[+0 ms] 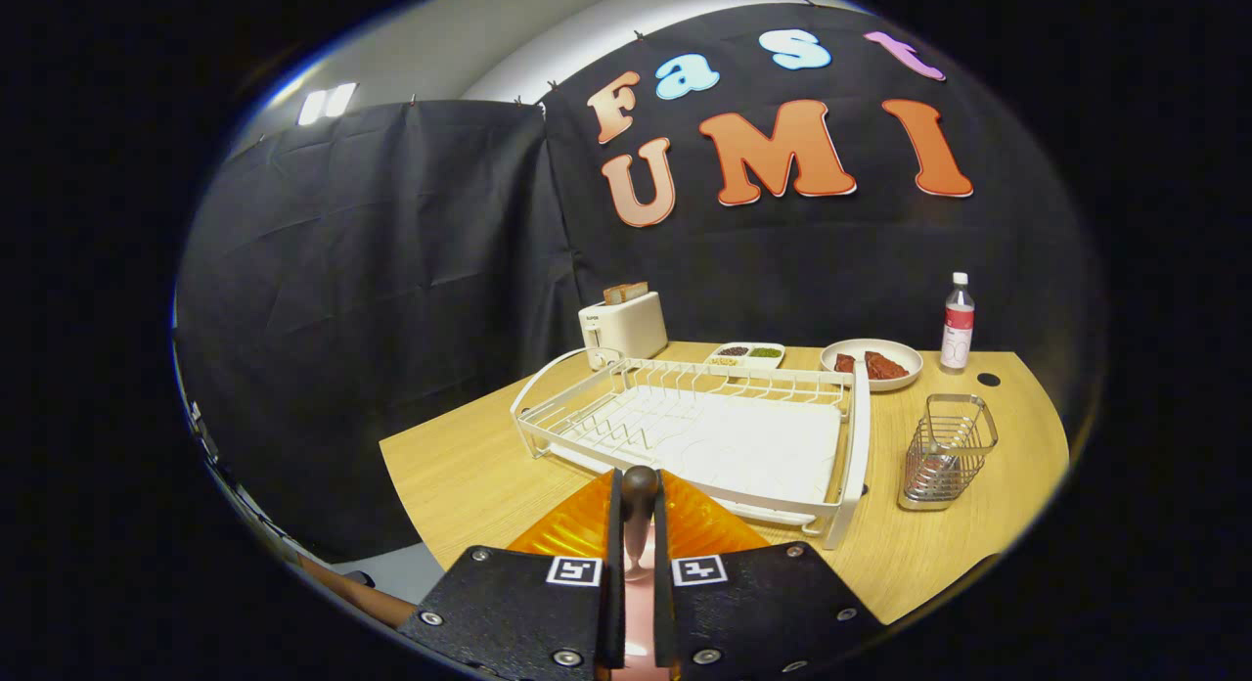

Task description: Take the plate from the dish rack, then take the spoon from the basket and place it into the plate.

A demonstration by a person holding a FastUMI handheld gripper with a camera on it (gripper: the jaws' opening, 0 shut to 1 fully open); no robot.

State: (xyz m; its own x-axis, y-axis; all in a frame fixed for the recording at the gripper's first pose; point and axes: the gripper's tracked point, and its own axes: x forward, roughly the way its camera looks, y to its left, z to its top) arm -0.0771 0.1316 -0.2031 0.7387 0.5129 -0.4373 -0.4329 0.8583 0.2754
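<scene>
gripper: the gripper [638, 510] has its fingers closed on the spoon [639, 495]; both fingers press its handle, and the dark rounded end sticks up between the tips.
plate: the orange plate [577, 524] lies on the table [460, 466] directly under and just ahead of the fingers, already out of the dish rack [704, 436].
step: judged to be the last one, setting the spoon into the plate.
how: lower straight down until the spoon's lower end meets the plate, tilt so it lies flat, then part the fingers and back off upward. The lower end is hidden by the fingers, so its gap to the plate cannot be told.
risk: releasing high could make the spoon bounce off the ribbed rim.
rack: just beyond the plate, nothing standing in it.
basket: the wire basket [947, 451] stands ahead and to the right, past the rack's corner; contents unclear.
count: 1 spoon, 1 orange plate, 1 rack, 1 basket, 1 toaster [622, 329], 1 bottle [958, 322], 1 divided tray [748, 353], 1 white plate of food [872, 363], all far beyond the fingers.
</scene>
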